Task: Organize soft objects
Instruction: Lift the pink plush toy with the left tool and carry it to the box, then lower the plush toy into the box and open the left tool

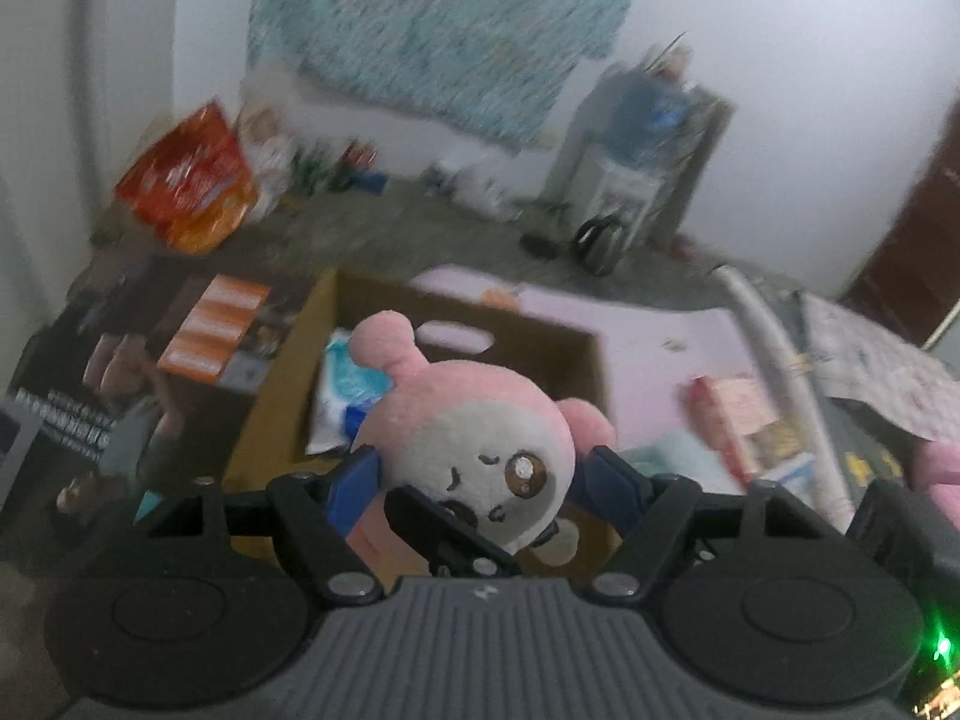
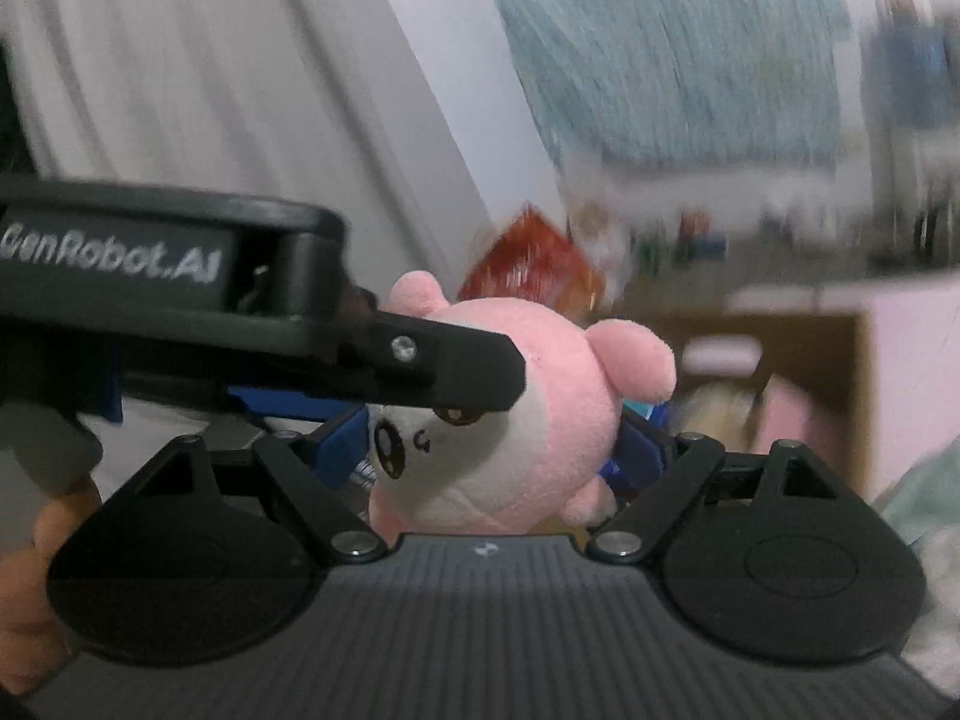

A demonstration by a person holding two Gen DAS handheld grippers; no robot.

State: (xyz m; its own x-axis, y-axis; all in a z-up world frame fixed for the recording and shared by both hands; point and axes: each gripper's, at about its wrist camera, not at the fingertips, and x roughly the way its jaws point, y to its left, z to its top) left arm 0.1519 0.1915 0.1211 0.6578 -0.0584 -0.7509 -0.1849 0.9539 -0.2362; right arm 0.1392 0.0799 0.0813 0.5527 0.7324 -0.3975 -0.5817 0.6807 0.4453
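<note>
**Both grippers on one pink plush, box just beyond**

Left wrist view first: pretty smeared, so the far stuff is mush. There's an orange-red bag (image 1: 192,180) against the far wall and a teal patterned cloth (image 1: 444,30) hanging above it, but I can't read any detail. The pink plush toy (image 1: 474,438) sits right between the blue pads of the left gripper (image 1: 480,474), head tilted, one ear up to the left. Its lower body is cut off behind the gripper housing. The pads look pressed against its sides, jaws spread wide around it. Just past it is an open cardboard box (image 1: 288,396) with a white-and-blue packet inside. The gripper angles downward toward the box.

Right wrist view: even blurrier in the background. Same plush (image 2: 528,420) sits between the right gripper (image 2: 498,456) pads, jaws also wide and hugging the toy. The left gripper's black finger comes in from the left and lies across the toy's face, hiding part of it. A bit of the person's hand (image 2: 36,546) shows at the lower left edge, mostly cut off. The box is a brown blur to the right, beyond the toy.
</note>
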